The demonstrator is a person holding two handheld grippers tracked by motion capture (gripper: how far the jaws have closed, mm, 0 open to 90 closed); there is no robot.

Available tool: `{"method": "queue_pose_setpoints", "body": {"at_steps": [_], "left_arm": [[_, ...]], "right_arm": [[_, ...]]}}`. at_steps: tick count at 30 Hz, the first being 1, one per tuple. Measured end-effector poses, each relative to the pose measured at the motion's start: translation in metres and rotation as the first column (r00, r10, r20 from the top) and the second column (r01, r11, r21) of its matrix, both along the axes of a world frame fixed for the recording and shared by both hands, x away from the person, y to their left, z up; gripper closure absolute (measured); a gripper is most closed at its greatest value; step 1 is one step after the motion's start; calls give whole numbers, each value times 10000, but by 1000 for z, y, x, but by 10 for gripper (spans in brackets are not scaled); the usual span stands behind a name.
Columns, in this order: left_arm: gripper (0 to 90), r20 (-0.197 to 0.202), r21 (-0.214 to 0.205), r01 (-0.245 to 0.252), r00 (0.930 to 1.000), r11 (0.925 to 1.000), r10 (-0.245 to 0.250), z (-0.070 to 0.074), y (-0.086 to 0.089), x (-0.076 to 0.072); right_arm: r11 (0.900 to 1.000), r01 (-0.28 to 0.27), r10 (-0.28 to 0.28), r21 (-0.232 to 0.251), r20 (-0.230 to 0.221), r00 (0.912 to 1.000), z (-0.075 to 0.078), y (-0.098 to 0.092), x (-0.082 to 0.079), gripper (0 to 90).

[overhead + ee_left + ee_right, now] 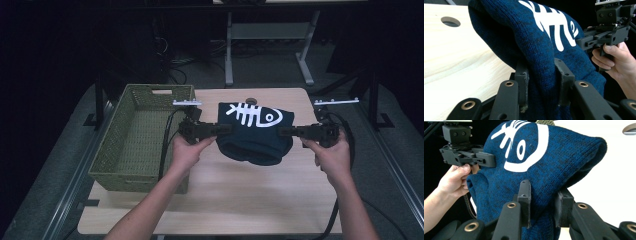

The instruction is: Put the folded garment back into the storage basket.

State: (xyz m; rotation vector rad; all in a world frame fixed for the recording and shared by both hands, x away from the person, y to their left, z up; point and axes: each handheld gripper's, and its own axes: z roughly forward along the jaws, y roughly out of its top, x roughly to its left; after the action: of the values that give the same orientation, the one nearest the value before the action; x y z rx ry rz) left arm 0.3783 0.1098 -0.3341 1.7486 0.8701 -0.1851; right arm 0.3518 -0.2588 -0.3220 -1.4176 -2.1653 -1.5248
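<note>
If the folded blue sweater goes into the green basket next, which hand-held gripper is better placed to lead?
Left, probably: the left hand-held gripper holds the sweater on the side beside the basket; the right hand-held gripper holds the far side.

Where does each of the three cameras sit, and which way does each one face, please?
High view: above the person's side, looking forward and down on the table; both forearms enter from below.
Left gripper view: rides the left gripper, looking along its jaws at the sweater; the right hand shows beyond.
Right gripper view: rides the right gripper, facing the opposite way; the left hand shows beyond.
Shared: the sweater's white fish-bone print.
</note>
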Motion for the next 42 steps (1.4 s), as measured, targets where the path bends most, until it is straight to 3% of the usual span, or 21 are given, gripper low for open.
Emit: {"method": "queue_pose_setpoints", "body": {"at_steps": [14, 24, 42], "left_arm": [[688, -16, -56, -263, 9997, 9996, 263, 12, 30, -1], [689, 104, -15, -434, 9990, 9991, 434, 19, 48, 0], [689, 131, -77, -785, 9968, 9969, 786, 27, 87, -4]], "right_arm": [[9991, -421, 421, -70, 86, 9991, 11, 28, 10, 709], [9978, -656, 655, 132, 109, 9978, 16, 45, 19, 709], [9934, -1137, 1140, -120, 194, 9933, 28, 84, 30, 709]]}}
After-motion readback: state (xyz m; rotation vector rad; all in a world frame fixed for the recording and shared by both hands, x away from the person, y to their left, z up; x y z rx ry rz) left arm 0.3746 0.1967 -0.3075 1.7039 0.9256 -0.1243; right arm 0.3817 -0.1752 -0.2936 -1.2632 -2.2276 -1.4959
